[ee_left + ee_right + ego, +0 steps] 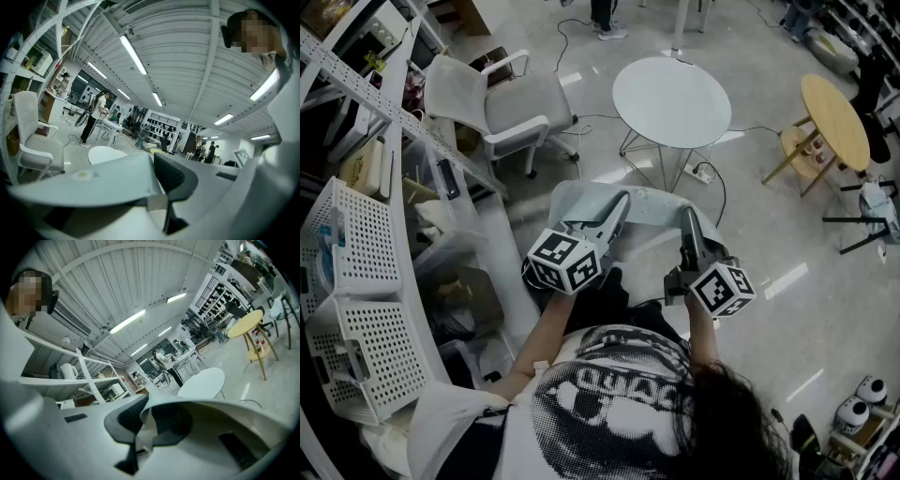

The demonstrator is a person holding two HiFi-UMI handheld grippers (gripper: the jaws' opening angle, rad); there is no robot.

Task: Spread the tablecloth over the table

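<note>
Out in front of the seated-looking figure, at about chest level, the person holds the left gripper (622,200) and the right gripper (685,215) side by side, both pointing level and away from the body, their marker cubes nearest the camera. Between the two tips stretches the tablecloth (652,202), a pale grey sheet held up in the air as a shallow band, with a further flap reaching out past the left gripper toward the shelving side. In the left gripper view the jaws are drawn in on the cloth: the pale sheet lies over one jaw and a fold of it is pinched against the dark ribbed pad of the other. In the right gripper view the two dark pads meet on a thin edge of the same cloth, which curls over the upper jaw. Beyond the cloth, and apart from it, stands the round white table (671,99) on thin metal legs, its top bare. A white office chair (518,105) stands to the table's left, a yellow round table (834,119) to its right on the glossy floor (769,234). White shelving (358,86) with perforated baskets (358,234) runs along the person's left.
</note>
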